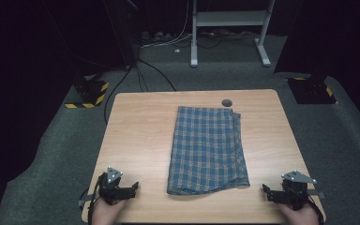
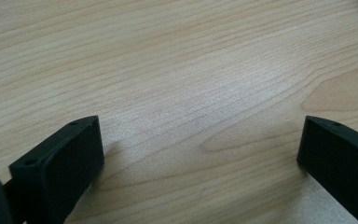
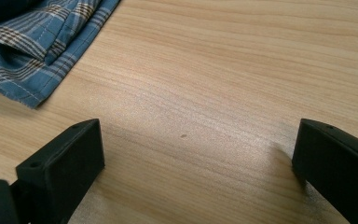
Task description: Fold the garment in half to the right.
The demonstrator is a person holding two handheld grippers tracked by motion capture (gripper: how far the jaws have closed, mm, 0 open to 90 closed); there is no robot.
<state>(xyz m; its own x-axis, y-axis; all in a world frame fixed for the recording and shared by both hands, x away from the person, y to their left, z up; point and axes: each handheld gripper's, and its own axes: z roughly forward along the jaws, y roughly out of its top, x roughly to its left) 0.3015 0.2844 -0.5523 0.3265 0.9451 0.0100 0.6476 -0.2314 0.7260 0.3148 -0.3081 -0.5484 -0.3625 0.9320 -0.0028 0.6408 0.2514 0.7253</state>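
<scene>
The folded plaid cloth (image 1: 208, 150) lies mid-desk (image 1: 136, 140), apparently finished, with the left gripper (image 1: 133, 187) and the right gripper (image 1: 266, 190) both released and empty at the near corners; any further fold calls for reaching back in to its edge.

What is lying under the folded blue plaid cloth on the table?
The plaid cloth lies flat on the wooden table, whose bare top surrounds it. Whether anything is hidden beneath cannot be seen; the cloth covers that part.
</scene>
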